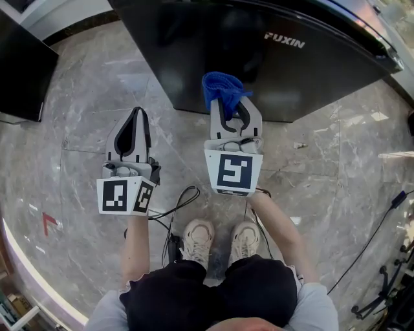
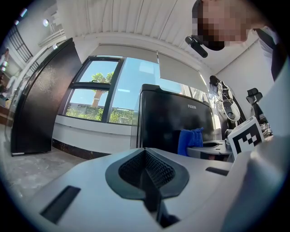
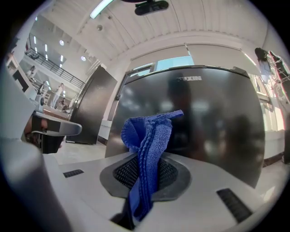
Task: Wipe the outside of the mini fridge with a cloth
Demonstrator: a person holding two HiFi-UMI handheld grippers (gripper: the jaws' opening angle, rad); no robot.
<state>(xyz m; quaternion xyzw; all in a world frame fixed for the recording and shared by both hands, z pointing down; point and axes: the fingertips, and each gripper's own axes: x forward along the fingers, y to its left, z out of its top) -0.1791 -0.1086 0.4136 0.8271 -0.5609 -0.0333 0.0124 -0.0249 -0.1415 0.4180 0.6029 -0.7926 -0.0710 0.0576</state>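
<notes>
Poking from right claw [image 1: 231,106], cloth [image 1: 220,87] seemingly near fridge [image 1: 291,71]

Floor [image 1: 84,97]: glossy grey veined marble tiles; black cables [image 1: 378,226] lying at one side.
Window [image 2: 102,95]: large, dark-framed, daylit, greenery outside; white roller blind [image 2: 181,72] partly lowered.
Ceiling [image 2: 127,18]: white, ribbed; strip light [image 3: 102,7].
Tall black cabinet [image 2: 43,95] beside the window.

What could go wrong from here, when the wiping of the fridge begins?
The blue cloth is pinched only by a narrow fold in the right gripper, so rubbing on the mini fridge might pull it out. A cable lies beside the shoes; a step could catch it.
</notes>
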